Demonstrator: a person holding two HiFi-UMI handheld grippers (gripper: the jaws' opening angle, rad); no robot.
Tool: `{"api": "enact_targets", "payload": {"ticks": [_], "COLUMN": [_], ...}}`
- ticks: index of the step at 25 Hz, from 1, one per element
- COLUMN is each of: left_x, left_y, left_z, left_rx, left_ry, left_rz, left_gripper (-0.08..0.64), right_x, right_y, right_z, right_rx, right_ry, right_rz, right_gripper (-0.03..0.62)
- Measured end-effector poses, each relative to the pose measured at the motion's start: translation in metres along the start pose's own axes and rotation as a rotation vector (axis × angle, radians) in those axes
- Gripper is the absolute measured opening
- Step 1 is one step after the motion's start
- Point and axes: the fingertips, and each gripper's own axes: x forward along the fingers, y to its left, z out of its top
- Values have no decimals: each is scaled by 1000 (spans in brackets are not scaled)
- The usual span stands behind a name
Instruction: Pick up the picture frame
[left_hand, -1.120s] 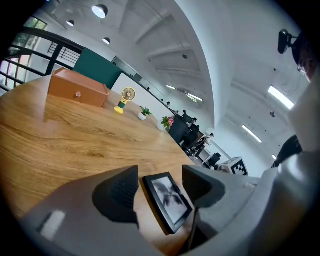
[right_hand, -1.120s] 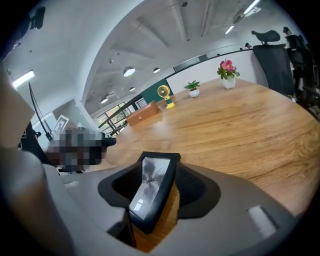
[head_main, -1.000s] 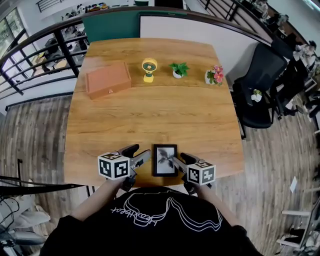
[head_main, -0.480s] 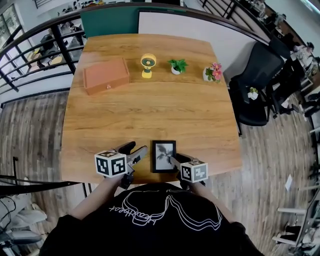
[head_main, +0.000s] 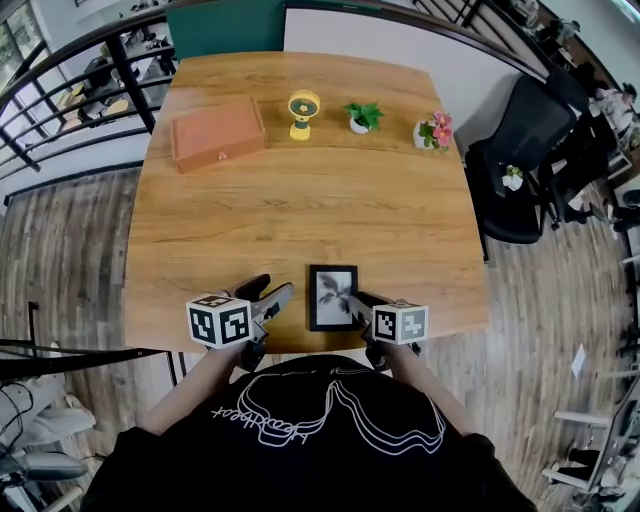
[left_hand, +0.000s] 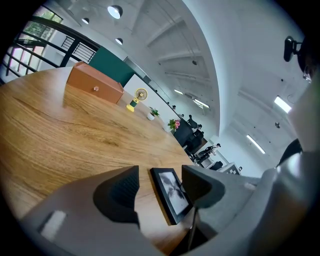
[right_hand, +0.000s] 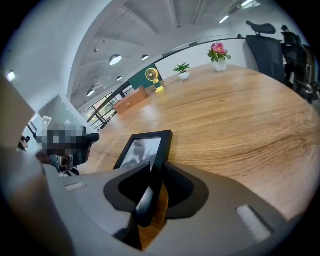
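The black rectangular picture frame (head_main: 333, 297) is pinched at its edge by the right gripper (right_hand: 152, 175), whose jaws have just been closing. The left gripper (left_hand: 160, 186) is held spread and empty. A steady lift is called for next.

picture frame (head_main: 333, 297) at table's (head_main: 300, 220) near edge; box (head_main: 217, 133), fan (head_main: 302, 112), plant (head_main: 362, 116), flowers (head_main: 433, 129) behind
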Motion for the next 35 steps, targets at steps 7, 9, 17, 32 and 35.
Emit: {"api": "enact_targets", "payload": {"ticks": [7, 9, 17, 32, 35], "left_x": [7, 15, 39, 67, 76], "left_y": [-6, -10, -35, -40, -42], "left_z": [-9, -11, -34, -54, -58], "left_rx": [2, 7, 46, -72, -96], "left_ry": [24, 34, 131, 197, 209], "left_rz": [-10, -25, -52, -15, -12], "left_gripper": [247, 244, 233, 238, 241], "right_x": [0, 1, 2, 2, 3], "right_y": [-2, -3, -6, -6, -6], "right_z": [-1, 0, 0, 2, 2], "right_rx": [106, 130, 252, 261, 244], "right_ry": [18, 23, 75, 169, 178], "right_rz": [51, 80, 201, 320, 327], "right_gripper": [104, 104, 100, 100, 100]}}
